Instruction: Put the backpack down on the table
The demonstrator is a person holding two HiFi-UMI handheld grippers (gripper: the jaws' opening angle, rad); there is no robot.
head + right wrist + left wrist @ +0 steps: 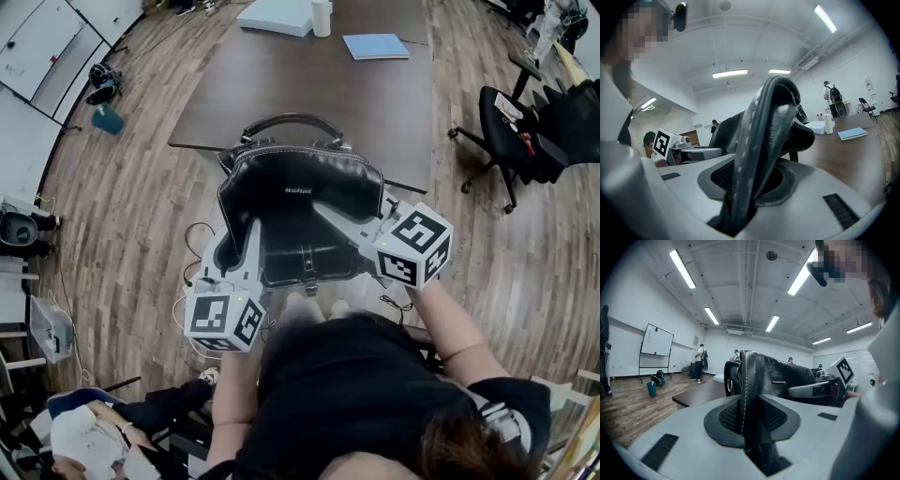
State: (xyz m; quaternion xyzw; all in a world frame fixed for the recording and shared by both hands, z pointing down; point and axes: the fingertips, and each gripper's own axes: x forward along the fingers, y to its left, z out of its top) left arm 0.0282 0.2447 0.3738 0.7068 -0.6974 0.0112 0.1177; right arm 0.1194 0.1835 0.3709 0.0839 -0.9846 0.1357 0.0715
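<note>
A black leather backpack (pixel 300 202) with a curved top handle (pixel 291 120) stands upright between my two grippers, over the near edge of the dark brown table (pixel 375 103). I cannot tell whether its base rests on the table. My left gripper (pixel 246 230) is shut on the backpack's left stitched edge (pixel 743 380), which runs between the pads (pixel 726 416). My right gripper (pixel 328 211) is shut on a black strap or edge (pixel 764 131) at the bag's right side. Each gripper shows in the other's view: the right gripper (pixel 820 389) and the left gripper (pixel 689 152).
At the table's far end lie a blue book (pixel 375 46), a white box (pixel 277 16) and a white cup (pixel 322 17). A black office chair (pixel 506 131) stands to the right and a teal bin (pixel 107 119) on the wooden floor to the left. People stand near a whiteboard (pixel 656 341).
</note>
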